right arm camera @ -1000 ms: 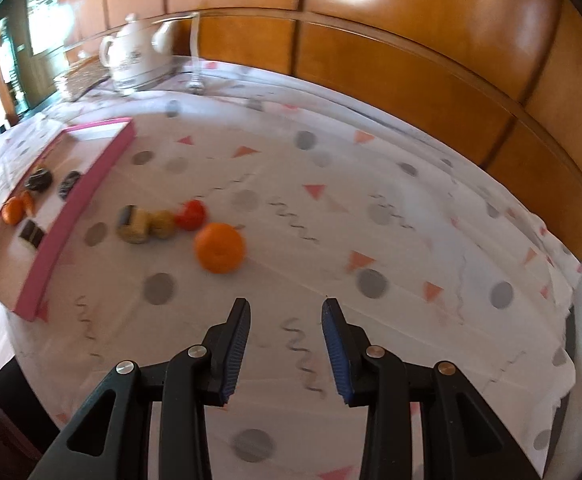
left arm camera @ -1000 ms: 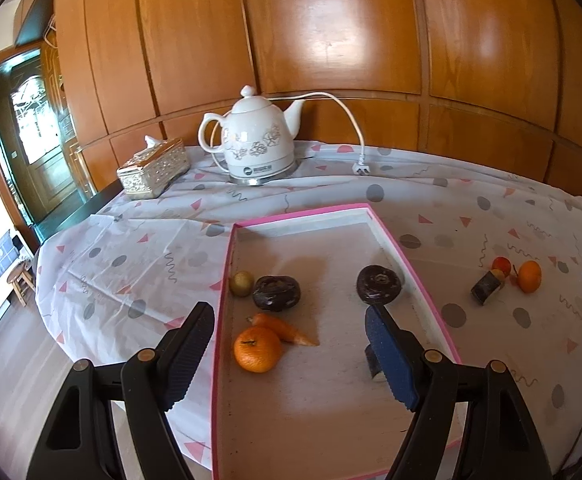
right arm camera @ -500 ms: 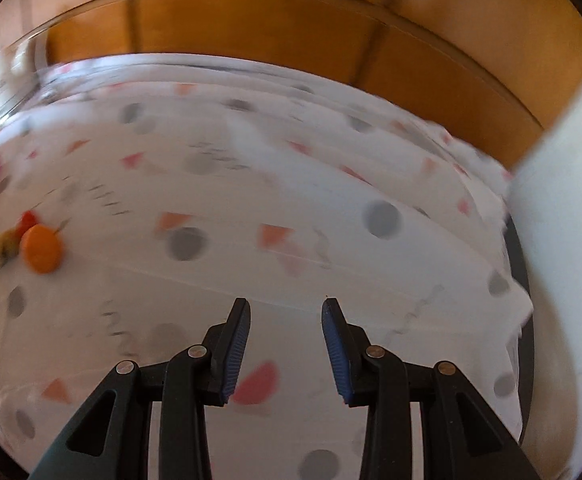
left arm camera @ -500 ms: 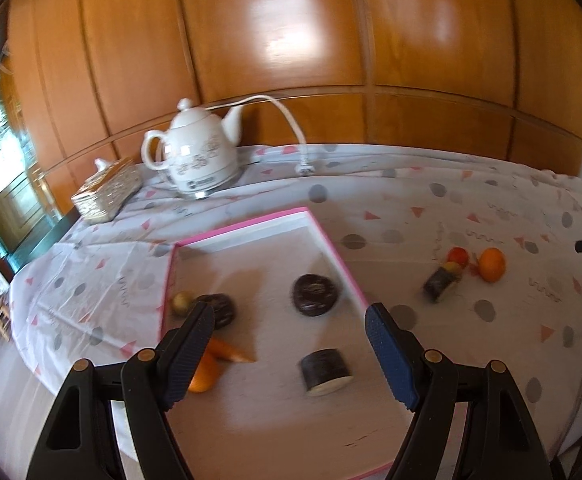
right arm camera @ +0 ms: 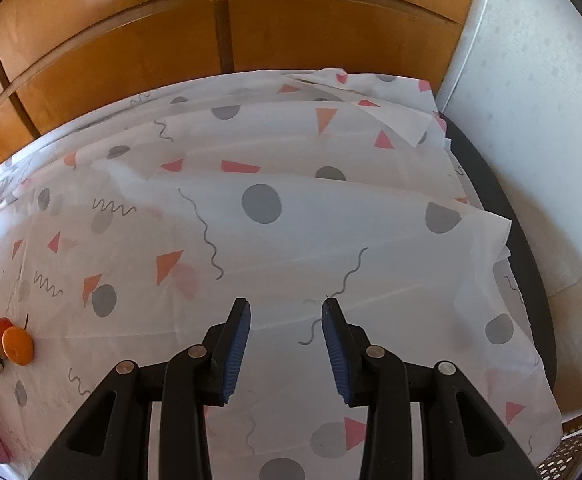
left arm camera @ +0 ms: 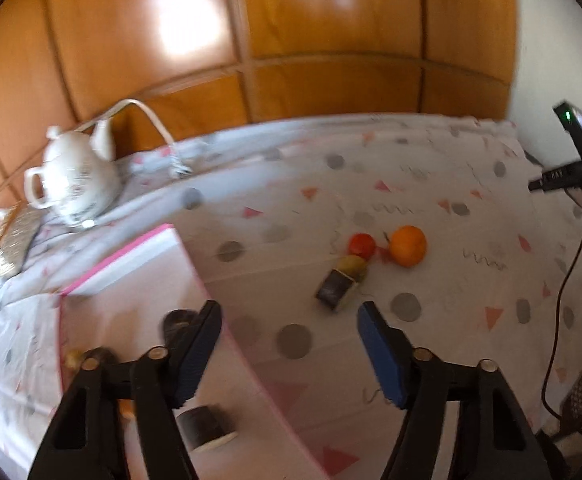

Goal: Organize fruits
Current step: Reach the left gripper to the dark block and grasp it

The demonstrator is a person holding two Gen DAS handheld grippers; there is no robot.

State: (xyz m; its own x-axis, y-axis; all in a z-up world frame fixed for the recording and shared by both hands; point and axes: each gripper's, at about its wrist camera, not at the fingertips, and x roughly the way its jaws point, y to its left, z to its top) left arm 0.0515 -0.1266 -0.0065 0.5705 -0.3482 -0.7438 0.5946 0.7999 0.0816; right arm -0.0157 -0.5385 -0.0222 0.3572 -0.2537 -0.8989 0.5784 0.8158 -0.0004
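You are holding the left gripper (left arm camera: 289,344) spread wide and empty above the pink tray's (left arm camera: 215,316) right rim. The loose fruit is sitting out on the tablecloth (left arm camera: 431,200) at your one o'clock: an orange (left arm camera: 409,245), a red fruit (left arm camera: 361,244) just beside it, and a dark cut piece (left arm camera: 335,290). Your right gripper (right arm camera: 285,320) is hanging partly parted, gripping nothing, with the orange (right arm camera: 18,345) at nine o'clock.
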